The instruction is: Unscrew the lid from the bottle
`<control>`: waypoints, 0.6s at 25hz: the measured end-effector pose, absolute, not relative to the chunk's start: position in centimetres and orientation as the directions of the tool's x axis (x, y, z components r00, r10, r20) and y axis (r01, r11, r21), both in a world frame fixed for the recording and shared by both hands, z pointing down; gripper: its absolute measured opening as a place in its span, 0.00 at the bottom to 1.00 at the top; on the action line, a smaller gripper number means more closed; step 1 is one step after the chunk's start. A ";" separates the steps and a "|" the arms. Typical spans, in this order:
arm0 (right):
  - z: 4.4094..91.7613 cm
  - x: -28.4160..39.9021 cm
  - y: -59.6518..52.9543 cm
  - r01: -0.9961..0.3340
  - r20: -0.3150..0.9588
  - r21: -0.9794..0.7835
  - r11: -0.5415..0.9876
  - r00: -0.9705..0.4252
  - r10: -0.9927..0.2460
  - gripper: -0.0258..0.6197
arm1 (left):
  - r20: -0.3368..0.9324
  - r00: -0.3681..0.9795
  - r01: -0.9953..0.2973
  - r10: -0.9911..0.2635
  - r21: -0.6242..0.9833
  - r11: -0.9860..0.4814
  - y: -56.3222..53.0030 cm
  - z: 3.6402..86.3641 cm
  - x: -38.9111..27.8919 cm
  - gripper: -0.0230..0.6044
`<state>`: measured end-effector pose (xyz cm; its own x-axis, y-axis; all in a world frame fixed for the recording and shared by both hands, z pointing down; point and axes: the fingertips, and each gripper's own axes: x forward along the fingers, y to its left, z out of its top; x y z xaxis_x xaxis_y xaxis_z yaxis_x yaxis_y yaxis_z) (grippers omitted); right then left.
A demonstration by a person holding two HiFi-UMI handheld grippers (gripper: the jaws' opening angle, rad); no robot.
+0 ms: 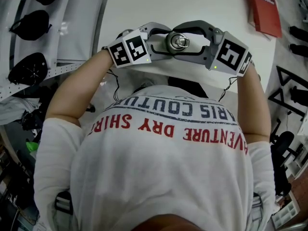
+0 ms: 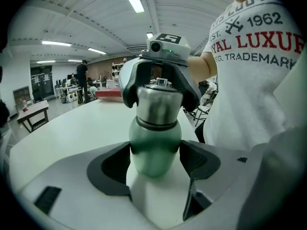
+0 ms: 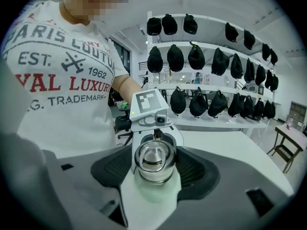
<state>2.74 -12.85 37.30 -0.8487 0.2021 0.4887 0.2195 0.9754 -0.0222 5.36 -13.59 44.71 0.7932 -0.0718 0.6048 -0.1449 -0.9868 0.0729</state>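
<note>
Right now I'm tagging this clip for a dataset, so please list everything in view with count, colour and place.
bottle: one, green body, clamped by the left gripper.
lid: one, silver with a ring on top, on the bottle's top, gripped by the right gripper.
table: one, white, beneath both grippers.
flat red item: one, red with white print, at the table's far right.
caps: many, black, hung in rows along the shelves.
shelves: several, white, on the wall beyond the table.
T-shirt: one, white with red and grey print, on the person.
left gripper: one, grey and white, shut on the bottle.
right gripper: one, grey and white, shut on the lid.
</note>
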 end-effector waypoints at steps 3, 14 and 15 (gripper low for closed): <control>37.0 3.0 -12.7 0.157 0.463 -0.043 0.987 -0.872 0.159 0.50 | 0.605 0.792 -0.154 -0.080 0.071 -0.985 -13.6 44.7 5.3 0.58; 35.9 5.8 -14.1 -0.420 0.342 -0.006 0.908 -0.854 -0.393 0.51 | 0.547 0.819 -0.261 -0.173 0.086 -0.961 -13.6 44.7 5.4 0.58; 36.0 6.0 -14.0 -0.461 0.337 0.001 0.888 -0.835 -0.434 0.51 | 0.544 0.819 -0.271 -0.183 0.086 -0.959 -13.6 44.7 5.4 0.58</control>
<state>5.97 -13.99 36.03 -0.8355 -0.4337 0.3374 -0.4605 0.8876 0.0007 5.39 -13.63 44.69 0.8191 -0.1830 0.5437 -0.2712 -0.9587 0.0859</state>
